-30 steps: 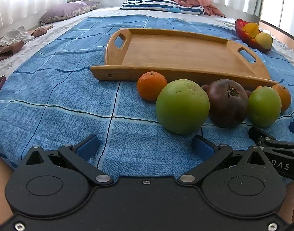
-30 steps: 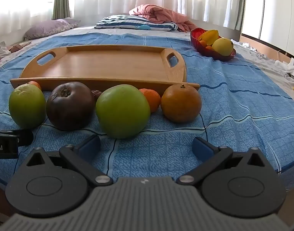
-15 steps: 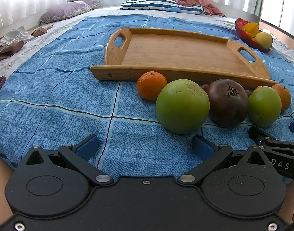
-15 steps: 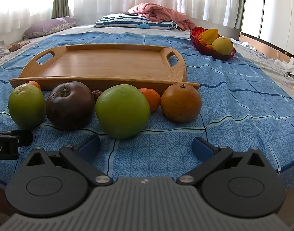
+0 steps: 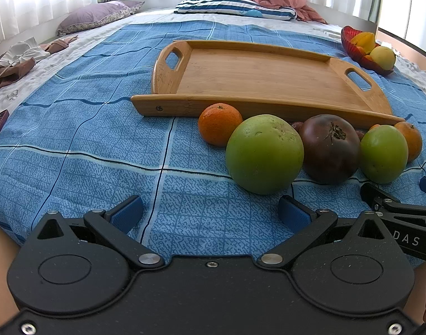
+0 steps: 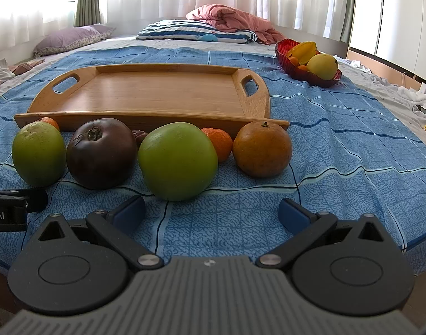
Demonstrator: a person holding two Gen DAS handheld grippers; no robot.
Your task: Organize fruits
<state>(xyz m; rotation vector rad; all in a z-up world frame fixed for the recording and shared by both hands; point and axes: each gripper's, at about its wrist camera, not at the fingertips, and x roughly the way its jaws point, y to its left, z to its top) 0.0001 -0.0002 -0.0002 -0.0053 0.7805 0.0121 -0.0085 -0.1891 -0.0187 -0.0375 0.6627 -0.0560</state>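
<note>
A row of fruit lies on the blue bedspread in front of an empty wooden tray (image 5: 257, 83) (image 6: 157, 95). From the left wrist view: an orange (image 5: 219, 124), a large green fruit (image 5: 264, 153), a dark purple tomato (image 5: 330, 148), a smaller green fruit (image 5: 383, 153), a brownish orange (image 5: 411, 139). The right wrist view shows the green fruit (image 6: 178, 160), the tomato (image 6: 101, 153) and the brownish orange (image 6: 261, 149). My left gripper (image 5: 210, 212) is open, just short of the large green fruit. My right gripper (image 6: 211, 212) is open, nothing between its fingers.
A red bowl (image 6: 307, 69) (image 5: 361, 53) of fruit sits beyond the tray at the right. Pillows (image 6: 196, 32) and a pink blanket (image 6: 232, 22) lie at the far end of the bed. Clothes (image 5: 17, 58) lie at the left edge.
</note>
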